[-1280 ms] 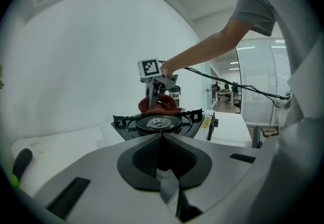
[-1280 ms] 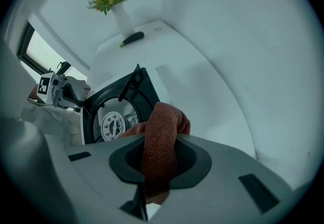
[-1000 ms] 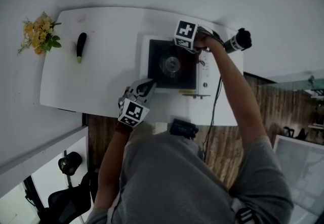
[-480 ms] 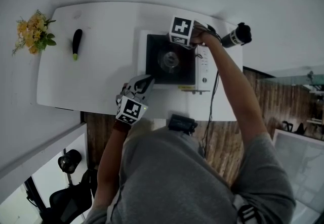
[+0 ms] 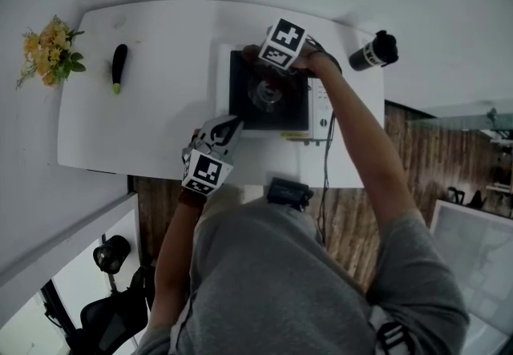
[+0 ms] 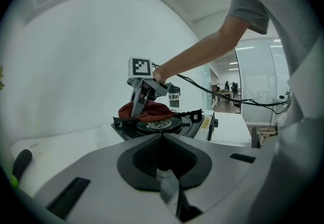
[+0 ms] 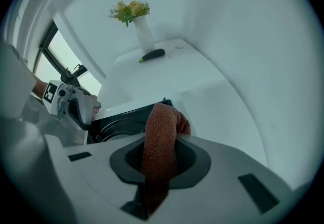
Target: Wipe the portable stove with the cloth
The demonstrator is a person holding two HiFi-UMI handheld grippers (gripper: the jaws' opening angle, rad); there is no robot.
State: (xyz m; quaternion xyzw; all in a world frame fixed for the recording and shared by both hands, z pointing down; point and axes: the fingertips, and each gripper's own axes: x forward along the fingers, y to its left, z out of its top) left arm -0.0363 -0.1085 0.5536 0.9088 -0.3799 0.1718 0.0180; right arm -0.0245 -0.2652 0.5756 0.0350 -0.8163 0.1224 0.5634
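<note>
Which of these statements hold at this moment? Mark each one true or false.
1. The right claw is shut on the cloth. True.
2. The cloth rests on top of the portable stove. True.
3. The left claw also grips the cloth. False: there is nothing between its jaws, and it sits at the stove's near corner, apart from the cloth.
4. The dark vegetable lies on the stove. False: it lies on the table, well clear of the stove, at the end nearest the flowers.
</note>
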